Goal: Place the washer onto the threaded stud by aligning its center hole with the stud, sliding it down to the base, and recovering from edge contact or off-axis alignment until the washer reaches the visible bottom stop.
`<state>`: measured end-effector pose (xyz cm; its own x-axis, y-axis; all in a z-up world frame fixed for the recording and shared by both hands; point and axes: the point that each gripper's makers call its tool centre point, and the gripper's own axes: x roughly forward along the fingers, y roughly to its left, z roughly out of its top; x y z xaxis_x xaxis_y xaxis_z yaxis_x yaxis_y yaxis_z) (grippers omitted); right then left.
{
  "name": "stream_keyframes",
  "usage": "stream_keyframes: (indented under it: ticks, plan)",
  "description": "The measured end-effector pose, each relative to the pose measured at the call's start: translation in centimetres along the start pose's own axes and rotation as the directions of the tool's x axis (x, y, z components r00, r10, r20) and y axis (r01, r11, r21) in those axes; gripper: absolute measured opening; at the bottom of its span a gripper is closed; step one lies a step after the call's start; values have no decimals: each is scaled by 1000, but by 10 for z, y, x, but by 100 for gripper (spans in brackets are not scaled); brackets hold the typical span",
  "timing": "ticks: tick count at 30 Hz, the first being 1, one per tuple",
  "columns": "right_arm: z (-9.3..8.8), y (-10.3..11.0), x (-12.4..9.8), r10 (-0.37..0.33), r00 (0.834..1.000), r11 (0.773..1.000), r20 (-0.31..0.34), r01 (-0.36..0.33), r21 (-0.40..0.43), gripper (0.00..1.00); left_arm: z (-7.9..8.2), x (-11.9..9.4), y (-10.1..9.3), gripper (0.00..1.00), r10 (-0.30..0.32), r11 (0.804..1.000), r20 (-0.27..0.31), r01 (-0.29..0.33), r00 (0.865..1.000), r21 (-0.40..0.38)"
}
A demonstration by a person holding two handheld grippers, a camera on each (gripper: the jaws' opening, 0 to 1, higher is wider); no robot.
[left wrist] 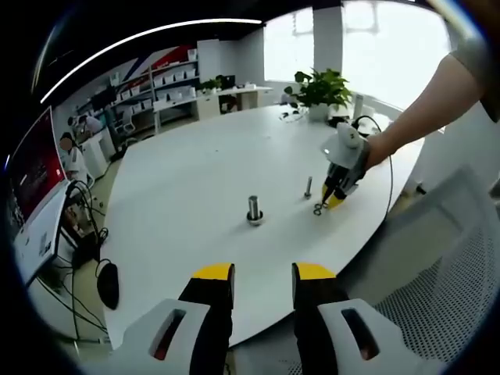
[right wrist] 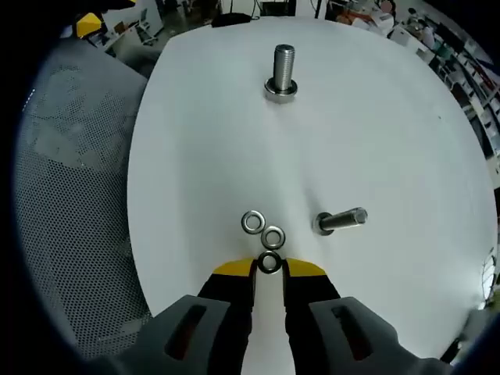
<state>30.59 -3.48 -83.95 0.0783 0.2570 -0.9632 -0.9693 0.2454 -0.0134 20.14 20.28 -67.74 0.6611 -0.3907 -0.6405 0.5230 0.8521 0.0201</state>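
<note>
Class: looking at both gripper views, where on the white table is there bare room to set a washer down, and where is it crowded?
Bare: the table beyond the large stud, and between that stud and the washers. Crowded: the near edge, where the right gripper meets three washers beside the small stud.

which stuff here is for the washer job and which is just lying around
For the job:
- right tool, at a washer
- two more washers
- large stud
- small stud

Lying about:
- potted plant
- mesh chair
- left tool, idle
</note>
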Motion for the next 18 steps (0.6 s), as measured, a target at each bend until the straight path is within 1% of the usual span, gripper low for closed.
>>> stream_keyframes:
  ticks: [2,3,4,7,8,9,12,18]
  plan:
    - [0,1,0,-3,999,1000,-33,2,-17,15,0,0,0,27,0,1000,0,0,1000,0]
    - [-1,1,0,-7,998,999,-64,4,-45,15,0,0,0,27,0,1000,-1,0,1000,-1]
    - [-1,1,2,-10,997,999,-80,6,-52,15,0,0,0,27,1,1000,-3,-1,1000,-3]
    - [0,0,3,-10,992,999,-123,6,-33,15,-2,0,0,27,0,1000,-10,0,1000,-4]
    - [0,0,2,-8,991,1000,-135,10,10,15,-3,0,0,27,2,1000,-13,-2,1000,-2]
    - [-1,0,2,-8,990,999,-139,13,36,15,-3,1,0,27,1,1000,-15,-1,1000,-2]
    - [0,1,4,-18,986,1000,-164,18,-4,15,-4,1,-1,27,-2,1000,-20,2,1000,-1]
    - [-1,1,4,-41,981,999,-191,44,10,15,-4,0,-1,28,-3,1000,-16,3,1000,-1]
